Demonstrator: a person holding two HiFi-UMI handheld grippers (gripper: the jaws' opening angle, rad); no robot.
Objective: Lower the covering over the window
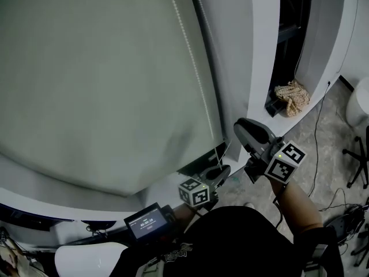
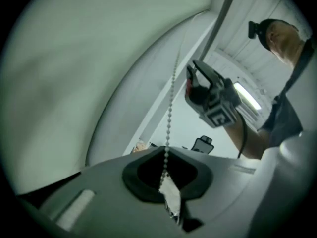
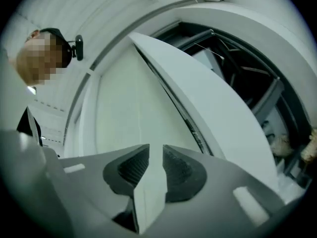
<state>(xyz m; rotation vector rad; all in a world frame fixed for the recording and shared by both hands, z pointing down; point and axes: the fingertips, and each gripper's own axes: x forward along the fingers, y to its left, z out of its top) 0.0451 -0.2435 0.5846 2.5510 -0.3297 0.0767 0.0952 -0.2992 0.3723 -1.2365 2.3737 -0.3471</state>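
A grey-green roller blind is hanging across the window, its bottom edge sitting close above the white sill. The left tool is clamping its jaws tight on the white bead chain – the chain is running straight up from the pinched pads along the blind's right edge. The right tool is hovering higher up, just beside the white window frame, its jaws standing slightly apart and gripping nothing. A crumpled beige cloth is lying beyond the frame.
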